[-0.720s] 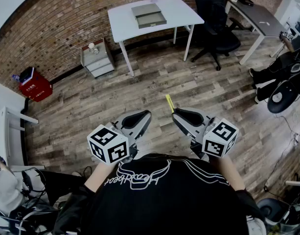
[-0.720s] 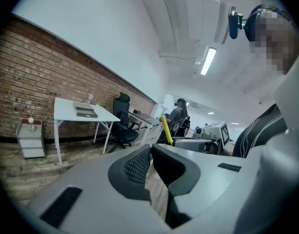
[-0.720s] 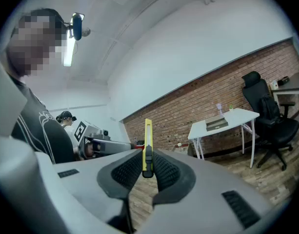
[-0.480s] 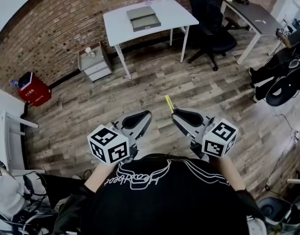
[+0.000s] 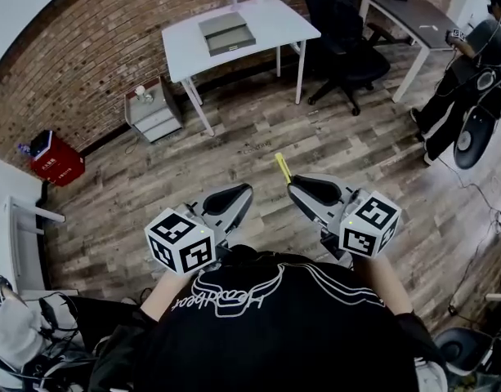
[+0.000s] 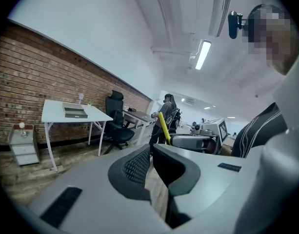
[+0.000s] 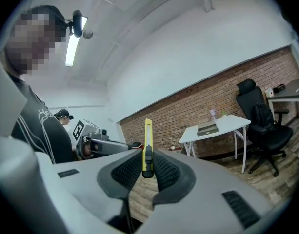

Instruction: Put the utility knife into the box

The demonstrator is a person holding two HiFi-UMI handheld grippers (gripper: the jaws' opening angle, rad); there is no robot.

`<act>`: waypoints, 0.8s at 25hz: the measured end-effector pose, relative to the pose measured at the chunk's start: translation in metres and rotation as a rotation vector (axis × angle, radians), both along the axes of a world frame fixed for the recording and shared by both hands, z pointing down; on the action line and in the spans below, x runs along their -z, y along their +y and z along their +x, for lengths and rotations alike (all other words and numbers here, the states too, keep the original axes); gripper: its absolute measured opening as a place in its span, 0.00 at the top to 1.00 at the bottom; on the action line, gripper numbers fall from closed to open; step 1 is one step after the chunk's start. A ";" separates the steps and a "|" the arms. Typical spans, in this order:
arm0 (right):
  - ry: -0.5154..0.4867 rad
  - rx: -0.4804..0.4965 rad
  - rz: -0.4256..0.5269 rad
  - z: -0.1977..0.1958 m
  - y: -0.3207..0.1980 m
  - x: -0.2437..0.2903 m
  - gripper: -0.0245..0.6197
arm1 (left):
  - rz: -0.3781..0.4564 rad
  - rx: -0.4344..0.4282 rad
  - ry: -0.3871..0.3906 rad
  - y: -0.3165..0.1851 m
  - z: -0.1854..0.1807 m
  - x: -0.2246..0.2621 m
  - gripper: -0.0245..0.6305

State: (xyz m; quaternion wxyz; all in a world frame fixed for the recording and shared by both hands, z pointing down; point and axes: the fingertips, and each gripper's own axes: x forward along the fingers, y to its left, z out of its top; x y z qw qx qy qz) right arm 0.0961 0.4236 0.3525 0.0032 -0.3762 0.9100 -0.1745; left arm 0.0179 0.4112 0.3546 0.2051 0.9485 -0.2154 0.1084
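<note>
A yellow utility knife (image 5: 282,167) sticks up and forward from my right gripper (image 5: 292,188), which is shut on its lower end. In the right gripper view the knife (image 7: 148,147) stands upright between the ribbed pads. My left gripper (image 5: 246,193) is held level beside it, shut and empty; its own view shows the jaws (image 6: 150,152) together and the knife (image 6: 164,128) off to the right. The grey box (image 5: 225,33) lies on a white table (image 5: 275,19) far ahead by the brick wall, also visible as a box (image 7: 208,128) in the right gripper view.
A black office chair (image 5: 344,31) stands right of the table. A grey drawer unit (image 5: 152,109) is on its left, and a red box (image 5: 58,155) lies further left. A dark desk (image 5: 405,11) and another person (image 5: 471,64) are at the right. Wooden floor lies between me and the table.
The table and box have shifted slightly left and lower in the head view. The person at the right has moved. Both grippers keep their pose, the knife still held.
</note>
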 end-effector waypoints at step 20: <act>0.009 -0.061 -0.095 0.005 -0.122 -0.038 0.86 | -0.083 -0.021 0.036 -0.136 -0.003 -0.034 0.90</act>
